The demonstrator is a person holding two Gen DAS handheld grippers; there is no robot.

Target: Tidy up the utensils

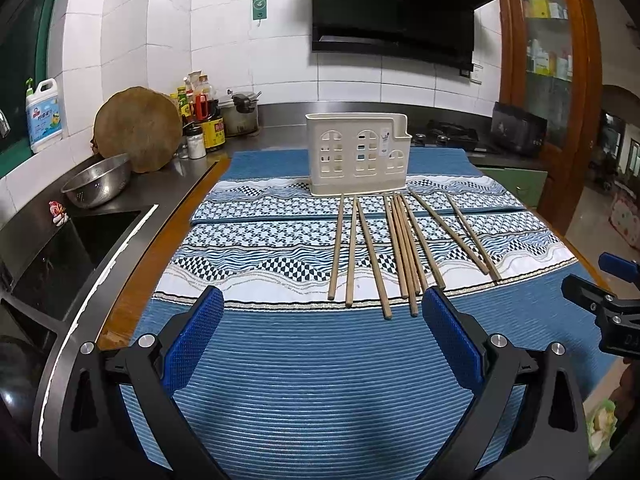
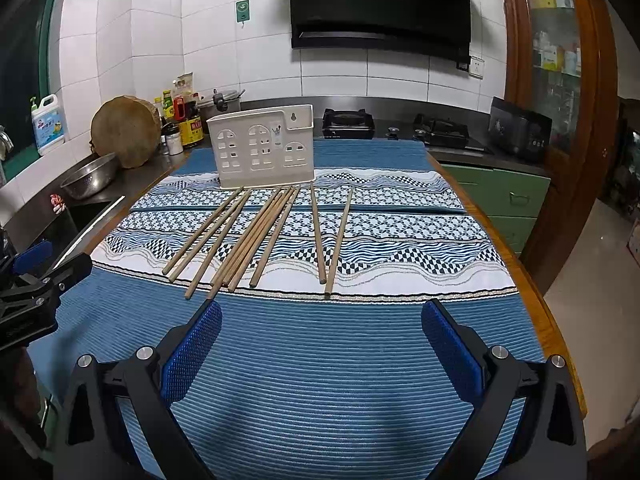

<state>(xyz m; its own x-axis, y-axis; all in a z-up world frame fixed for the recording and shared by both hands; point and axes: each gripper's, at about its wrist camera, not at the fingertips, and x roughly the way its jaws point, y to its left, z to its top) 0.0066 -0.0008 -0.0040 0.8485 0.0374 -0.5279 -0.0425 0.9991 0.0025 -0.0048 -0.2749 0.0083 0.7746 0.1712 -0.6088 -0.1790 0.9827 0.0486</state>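
On the blue mat (image 1: 320, 380), all the wooden chopsticks (image 1: 400, 248) lie flat in a loose row just in front of the cream holder (image 1: 356, 156), which stands upright at the far side, and I cannot see any sticks poking out of it. The left gripper (image 1: 322, 332) and the right gripper (image 2: 322, 340) both hover near the mat with their jaws spread wide and holding nothing. So the tidying looks not yet begun, and every stick is left to put away.
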